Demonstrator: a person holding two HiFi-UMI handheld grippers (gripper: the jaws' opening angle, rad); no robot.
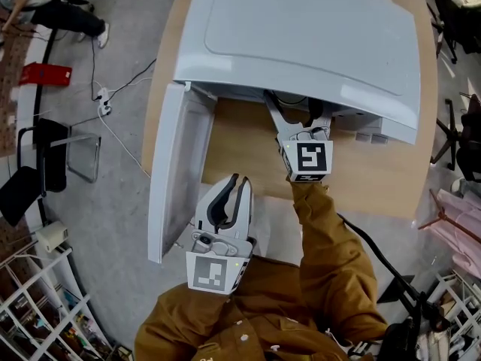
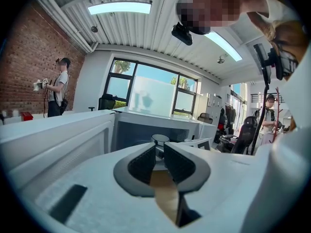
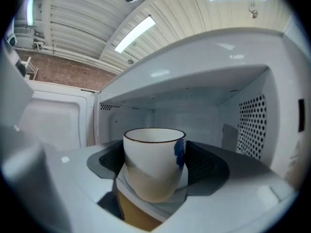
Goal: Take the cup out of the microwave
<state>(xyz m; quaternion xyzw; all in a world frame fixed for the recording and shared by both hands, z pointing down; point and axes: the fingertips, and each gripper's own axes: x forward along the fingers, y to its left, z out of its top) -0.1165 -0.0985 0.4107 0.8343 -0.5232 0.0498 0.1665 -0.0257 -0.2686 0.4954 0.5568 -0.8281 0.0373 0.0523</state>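
Note:
The white microwave (image 1: 301, 36) stands on a wooden table (image 1: 376, 179) with its door (image 1: 176, 171) swung open to the left. In the right gripper view a white cup (image 3: 154, 161) with a dark rim and a blue mark sits upright between the jaws at the oven's mouth, over the front lip. My right gripper (image 3: 154, 152) is shut on it. The head view shows that gripper (image 1: 297, 119) reaching under the oven's top edge, which hides the cup. My left gripper (image 1: 234, 183) hangs back beside the door, shut and holding nothing. From there the cup (image 2: 160, 140) shows small past its jaws (image 2: 160, 152).
The open door stands close on the left of my left gripper. The perforated oven wall (image 3: 250, 125) is on the cup's right. On the floor to the left are black chairs (image 1: 45, 164), a power strip with cables (image 1: 104, 100) and a red box (image 1: 45, 74). A person (image 2: 58, 86) stands far off.

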